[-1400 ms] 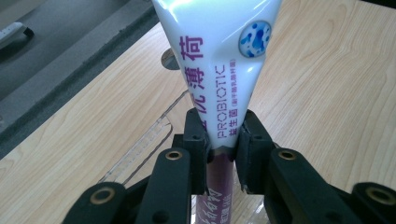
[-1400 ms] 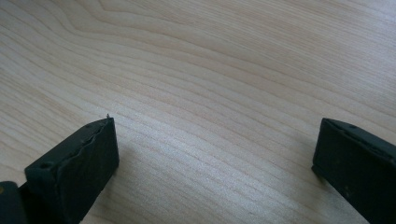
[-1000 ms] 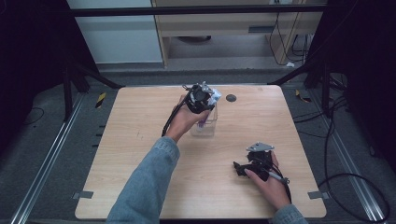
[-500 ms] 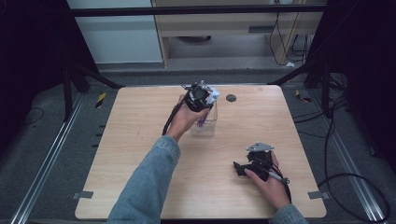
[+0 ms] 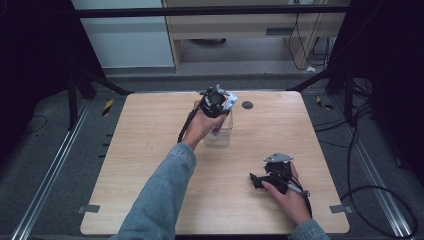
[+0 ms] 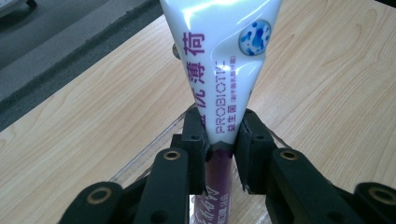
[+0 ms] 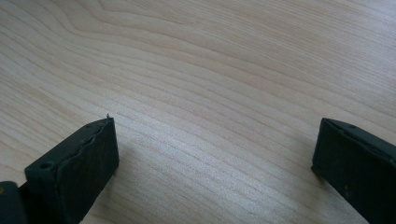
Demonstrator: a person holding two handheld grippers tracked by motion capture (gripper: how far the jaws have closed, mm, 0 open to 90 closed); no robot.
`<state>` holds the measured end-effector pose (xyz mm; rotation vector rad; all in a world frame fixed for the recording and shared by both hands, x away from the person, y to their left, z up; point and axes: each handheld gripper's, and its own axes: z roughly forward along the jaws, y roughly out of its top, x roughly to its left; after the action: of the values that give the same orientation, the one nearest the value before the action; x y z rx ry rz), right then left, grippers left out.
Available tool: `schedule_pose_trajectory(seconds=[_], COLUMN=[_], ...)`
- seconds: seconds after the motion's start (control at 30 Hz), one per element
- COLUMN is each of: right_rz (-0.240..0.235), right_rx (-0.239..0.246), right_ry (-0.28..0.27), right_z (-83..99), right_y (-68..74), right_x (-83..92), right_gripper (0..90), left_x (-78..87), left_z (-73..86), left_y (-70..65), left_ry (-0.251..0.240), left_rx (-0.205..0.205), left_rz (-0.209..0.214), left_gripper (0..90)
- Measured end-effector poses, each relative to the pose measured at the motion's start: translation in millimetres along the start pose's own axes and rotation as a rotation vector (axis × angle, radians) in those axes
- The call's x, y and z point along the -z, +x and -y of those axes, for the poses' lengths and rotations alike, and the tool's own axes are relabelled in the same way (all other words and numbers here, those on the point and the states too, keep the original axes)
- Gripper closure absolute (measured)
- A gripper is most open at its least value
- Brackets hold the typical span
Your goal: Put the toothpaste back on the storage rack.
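A white and purple toothpaste tube [image 6: 223, 70] is pinched between the jaws of my left gripper [image 6: 220, 140], which is shut on it. The tube's purple lower part hangs inside a clear plastic container [image 5: 221, 131] at the back middle of the table. In the high view my left gripper [image 5: 216, 101] sits above that container with the tube's white end [image 5: 229, 101] sticking out. My right gripper [image 5: 258, 181] rests low over the table near the front right. It is open, its jaws spread wide with only bare wood [image 7: 210, 116] between them.
A small dark round disc [image 5: 247, 105] lies on the wooden table [image 5: 150, 150] just right of the container. Metal rails and cables run along the floor on both sides. A cabinet stands beyond the far edge.
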<state>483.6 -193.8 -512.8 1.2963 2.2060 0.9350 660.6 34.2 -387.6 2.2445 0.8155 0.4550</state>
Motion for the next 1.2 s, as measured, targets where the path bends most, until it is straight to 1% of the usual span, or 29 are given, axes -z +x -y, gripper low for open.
schedule_pose_trajectory(seconds=[0.03,0.27,0.57,0.77,0.8,0.93,1.2], right_rz=[0.0,0.0,0.0,0.0,0.0,0.0,0.0], right_rx=[0.0,0.001,0.001,0.0,-0.001,0.0,0.0], right_ry=[0.0,0.0,0.0,0.0,0.0,-0.001,-0.001], right_z=[0.0,0.0,0.0,0.0,0.0,0.0,0.0], right_y=[0.0,-0.1,0.0,0.0,0.1,0.0,0.0], right_x=[0.0,0.0,0.0,0.0,0.0,0.0,-0.1], right_gripper=[0.6,0.6,0.6,0.6,0.6,0.6,0.6], left_x=[-0.6,-1.4,-0.9,0.5,1.4,1.6,3.6], left_z=[-0.2,-0.3,1.2,3.0,3.6,3.9,4.2], left_y=[0.0,-0.2,-0.4,1.4,2.0,2.9,1.6], left_ry=[-0.001,0.0,-0.001,-0.005,-0.008,-0.012,-0.013], left_rx=[0.004,0.009,0.006,0.013,0.027,0.032,0.028], left_rz=[-0.004,0.004,0.007,0.011,0.017,0.016,0.013], left_gripper=[75.0,74.6,73.9,73.5,73.5,73.2,72.9])
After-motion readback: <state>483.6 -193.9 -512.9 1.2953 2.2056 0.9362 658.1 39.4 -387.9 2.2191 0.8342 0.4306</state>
